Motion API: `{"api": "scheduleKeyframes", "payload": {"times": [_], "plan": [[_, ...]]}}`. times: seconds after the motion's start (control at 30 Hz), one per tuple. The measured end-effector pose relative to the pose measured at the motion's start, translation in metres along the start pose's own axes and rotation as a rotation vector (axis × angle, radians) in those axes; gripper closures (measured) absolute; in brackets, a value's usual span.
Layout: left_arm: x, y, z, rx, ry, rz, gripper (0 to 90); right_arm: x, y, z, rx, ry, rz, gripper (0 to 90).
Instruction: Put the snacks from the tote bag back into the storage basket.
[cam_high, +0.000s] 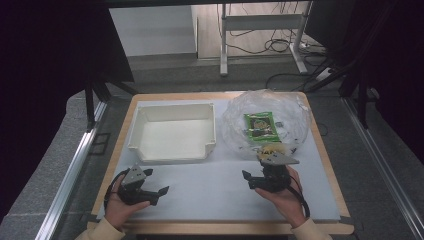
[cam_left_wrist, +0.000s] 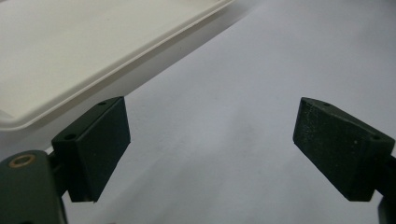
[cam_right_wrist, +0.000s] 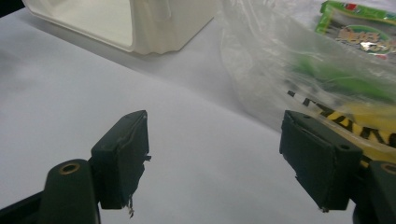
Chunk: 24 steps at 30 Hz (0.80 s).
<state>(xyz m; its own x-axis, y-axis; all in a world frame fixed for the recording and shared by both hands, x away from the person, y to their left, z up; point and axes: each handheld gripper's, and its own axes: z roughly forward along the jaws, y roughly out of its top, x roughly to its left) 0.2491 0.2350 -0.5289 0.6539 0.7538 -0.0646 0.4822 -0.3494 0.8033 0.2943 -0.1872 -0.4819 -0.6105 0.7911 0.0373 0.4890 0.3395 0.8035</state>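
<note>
Both grippers sit low on the white mat, left gripper (cam_high: 154, 192) and right gripper (cam_high: 254, 179), jaws spread apart, nothing between them; white tray (cam_high: 172, 152) sits behind the left one. Clear plastic bag (cam_high: 295, 112) lies just beside the right one, holding a green snack packet (cam_high: 260, 126); its print is too blurry to read.

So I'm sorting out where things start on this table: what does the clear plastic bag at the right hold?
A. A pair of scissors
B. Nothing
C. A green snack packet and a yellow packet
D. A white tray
C: through the clear plastic bag a green snack packet shows, with a yellow packet at the bag's near edge; the white tray stands apart to its left, outside the bag.
</note>
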Motion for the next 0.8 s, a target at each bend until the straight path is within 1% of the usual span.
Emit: {"api": "scheduleKeyframes", "payload": {"times": [0.07,0.1,0.17,0.23,0.4,0.53,0.6,0.63,0.8], "plan": [[0.000,-0.001,-0.002,-0.008,0.001,0.002,11.2,-0.001,0.000,0.004,0.012,0.019,0.004,24.2],[0.000,-0.002,-0.003,-0.013,0.002,0.003,11.2,0.000,0.000,0.006,0.013,0.024,-0.004,24.2],[0.000,-0.003,-0.006,-0.024,0.002,0.003,11.9,0.002,0.000,0.009,0.028,0.019,-0.021,24.3],[0.000,-0.003,-0.008,-0.035,-0.002,0.000,12.1,0.005,-0.001,0.011,0.032,0.023,-0.026,24.9],[0.000,-0.003,-0.006,-0.027,0.003,0.006,11.4,0.009,-0.002,0.011,0.043,0.019,-0.036,25.7],[0.000,-0.003,-0.004,-0.016,0.000,0.011,11.1,0.009,-0.002,0.012,0.047,0.042,-0.035,26.4],[0.000,-0.003,-0.004,-0.014,-0.001,0.010,11.1,0.009,-0.002,0.012,0.049,0.042,-0.038,26.6],[0.000,-0.002,-0.003,-0.009,-0.002,0.010,11.0,0.010,-0.002,0.012,0.046,0.048,-0.031,26.7],[-0.001,-0.002,-0.003,-0.012,-0.002,0.014,11.1,0.011,-0.001,0.009,0.038,0.052,-0.028,26.9]]}}
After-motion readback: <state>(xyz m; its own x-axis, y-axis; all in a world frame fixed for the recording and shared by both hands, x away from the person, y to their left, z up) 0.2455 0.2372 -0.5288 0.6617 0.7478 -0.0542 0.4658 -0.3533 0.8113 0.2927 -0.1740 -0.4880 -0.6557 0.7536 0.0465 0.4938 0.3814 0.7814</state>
